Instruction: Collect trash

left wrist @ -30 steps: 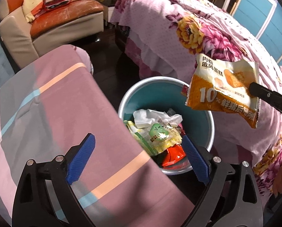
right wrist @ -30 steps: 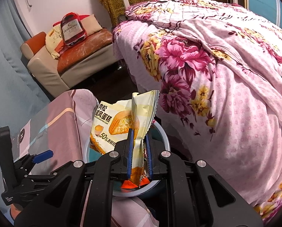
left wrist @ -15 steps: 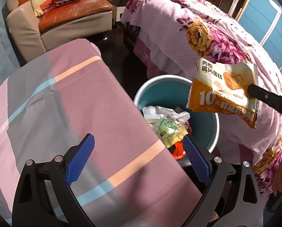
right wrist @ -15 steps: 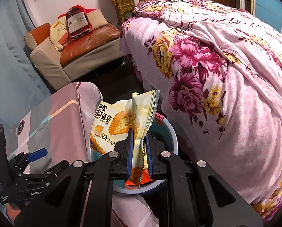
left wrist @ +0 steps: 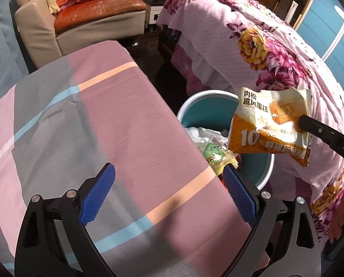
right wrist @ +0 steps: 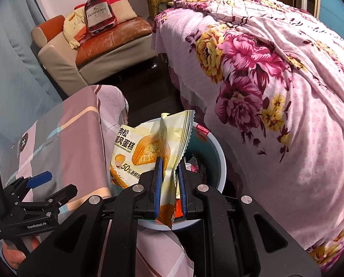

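Wrapper [right wrist: 146, 159] hangs over the bin [left wrist: 267, 173] — pinched tight in the right gripper [right wrist: 169, 180]. Left gripper [left wrist: 169, 194] is wide open over the cloth [left wrist: 102, 120] — holding nothing.

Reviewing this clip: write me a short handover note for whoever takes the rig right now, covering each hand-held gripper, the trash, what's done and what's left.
Right hand-held gripper: shut on the cake wrapper, held above the bin.
Left hand-held gripper: open, empty, over the striped cloth beside the bin.
Done: bin already holds a green-label packet, white wrapping and other trash.
Left: release the wrapper into the bin. No other loose trash in view.
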